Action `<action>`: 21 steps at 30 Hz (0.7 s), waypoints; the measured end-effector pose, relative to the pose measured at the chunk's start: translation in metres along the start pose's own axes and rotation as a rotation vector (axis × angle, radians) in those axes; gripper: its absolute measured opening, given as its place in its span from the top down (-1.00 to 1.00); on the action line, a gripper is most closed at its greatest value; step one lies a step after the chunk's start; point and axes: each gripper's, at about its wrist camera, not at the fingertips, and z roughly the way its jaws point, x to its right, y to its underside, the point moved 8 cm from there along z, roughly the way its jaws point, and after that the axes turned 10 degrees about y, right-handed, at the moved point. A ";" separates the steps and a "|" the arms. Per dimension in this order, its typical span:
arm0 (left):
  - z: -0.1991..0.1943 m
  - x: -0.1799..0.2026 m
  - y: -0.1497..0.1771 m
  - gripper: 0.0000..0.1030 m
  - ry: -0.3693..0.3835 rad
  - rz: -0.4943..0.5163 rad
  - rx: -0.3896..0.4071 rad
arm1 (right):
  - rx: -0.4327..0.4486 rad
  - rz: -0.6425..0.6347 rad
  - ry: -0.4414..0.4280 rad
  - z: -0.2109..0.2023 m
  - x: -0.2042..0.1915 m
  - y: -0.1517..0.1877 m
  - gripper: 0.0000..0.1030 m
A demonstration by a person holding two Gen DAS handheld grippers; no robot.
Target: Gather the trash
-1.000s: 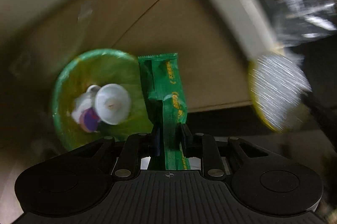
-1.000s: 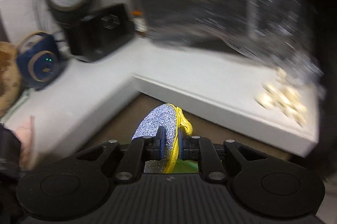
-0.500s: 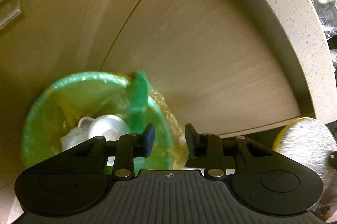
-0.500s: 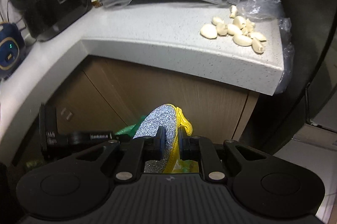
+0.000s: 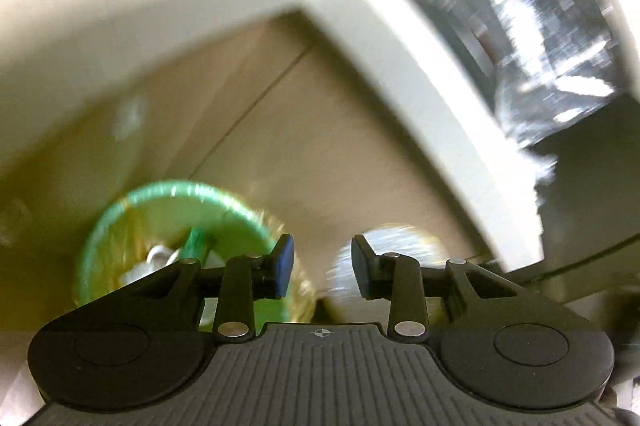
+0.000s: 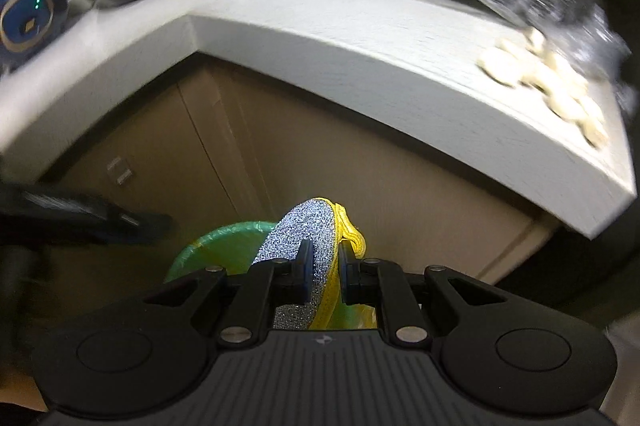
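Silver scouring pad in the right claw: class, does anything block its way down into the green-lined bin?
Nothing visible does. The pad, gripped in the right claw, hangs above the bin; the open left claw sits off to the side.

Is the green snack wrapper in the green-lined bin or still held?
In the bin. The green snack wrapper lies inside the green-lined bin; the left gripper is open, fingers empty.

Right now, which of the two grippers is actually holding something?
The right gripper: its jaws are clamped on a silver scouring pad with a yellow edge. The left gripper stands open, nothing between its jaws, above the green-lined bin.
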 end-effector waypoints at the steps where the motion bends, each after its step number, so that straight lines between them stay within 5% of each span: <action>1: -0.014 0.007 -0.006 0.31 -0.002 0.019 0.027 | -0.012 -0.025 -0.002 0.007 -0.007 0.000 0.72; 9: -0.095 0.029 -0.030 0.31 -0.146 0.187 0.180 | -0.071 -0.022 -0.005 0.018 -0.030 -0.006 0.30; 21: -0.147 0.017 -0.031 0.31 -0.223 0.314 0.214 | 0.021 0.102 0.058 -0.039 -0.044 -0.025 0.00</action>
